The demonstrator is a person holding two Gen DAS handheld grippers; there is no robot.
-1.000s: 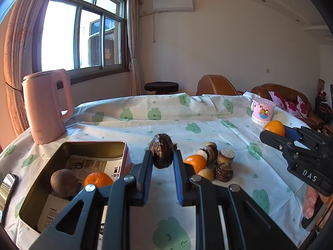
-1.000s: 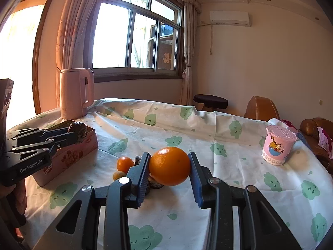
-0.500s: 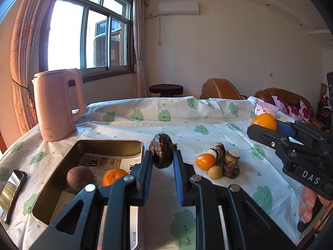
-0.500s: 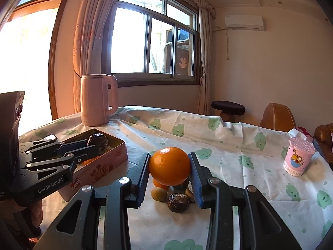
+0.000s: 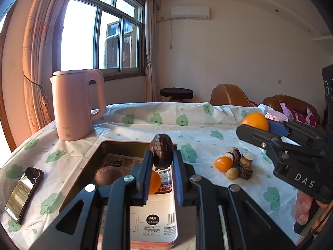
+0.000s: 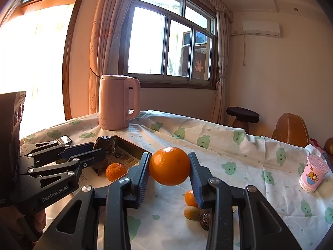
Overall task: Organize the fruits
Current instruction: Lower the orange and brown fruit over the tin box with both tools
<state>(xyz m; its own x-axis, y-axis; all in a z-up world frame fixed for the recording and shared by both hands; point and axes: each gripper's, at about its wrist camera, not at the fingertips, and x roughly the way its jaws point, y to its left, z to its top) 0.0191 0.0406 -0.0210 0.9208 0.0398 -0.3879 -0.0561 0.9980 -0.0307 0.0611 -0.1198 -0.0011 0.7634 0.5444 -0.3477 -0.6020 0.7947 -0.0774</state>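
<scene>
My left gripper [image 5: 162, 162] is shut on a dark wrinkled fruit [image 5: 162, 150] and holds it above the open metal tin [image 5: 89, 166]. The tin holds a brown round fruit [image 5: 108, 175] and a small orange [image 5: 155, 184]. My right gripper [image 6: 169, 170] is shut on a large orange [image 6: 169, 166], held above the tablecloth right of the tin [image 6: 133, 146]. It also shows in the left wrist view [image 5: 255, 123]. A small orange fruit [image 5: 223, 163], a tan round fruit [image 5: 232, 173] and several dark pieces [image 5: 245, 171] lie on the cloth.
A pink kettle [image 5: 76, 104] stands behind the tin. A phone [image 5: 24, 193] lies at the table's left edge. A pink cup [image 6: 313, 176] stands at the far right. A stool [image 5: 176, 94] and brown armchairs [image 5: 229, 94] are beyond the table.
My left gripper has carried the dark fruit left until it is over the tin. My right gripper has moved left with the large orange, closer to the tin.
</scene>
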